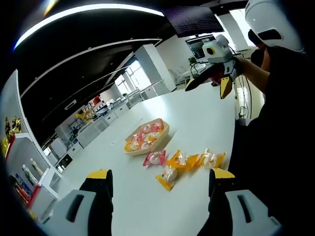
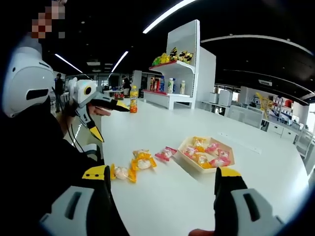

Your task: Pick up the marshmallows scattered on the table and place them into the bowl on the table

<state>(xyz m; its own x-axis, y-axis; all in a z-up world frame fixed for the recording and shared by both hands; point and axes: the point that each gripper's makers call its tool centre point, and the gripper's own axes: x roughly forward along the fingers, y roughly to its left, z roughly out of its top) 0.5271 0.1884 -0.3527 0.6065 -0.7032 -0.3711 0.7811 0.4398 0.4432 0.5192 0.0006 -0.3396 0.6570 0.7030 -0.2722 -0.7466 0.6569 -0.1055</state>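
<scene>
A shallow beige bowl (image 1: 166,132) (image 2: 192,166) sits mid-table with several wrapped marshmallows inside. Loose ones lie on the white table in front of it: a pink one (image 1: 155,158) (image 2: 166,154), orange ones (image 1: 181,161) (image 1: 212,159) (image 2: 143,161) and a yellow one (image 1: 167,177) (image 2: 120,172). My left gripper (image 1: 160,179) (image 2: 109,120) is open and held in the air, apart from the sweets. My right gripper (image 2: 161,174) (image 1: 209,87) is likewise open and empty, raised above the table's far side in the left gripper view.
A person in dark clothes and a white helmet (image 1: 273,24) (image 2: 24,81) stands at the table edge. An orange drink bottle (image 2: 133,105) stands far back on the table. A white shelf unit (image 2: 182,73) with bottles and goods rises behind it.
</scene>
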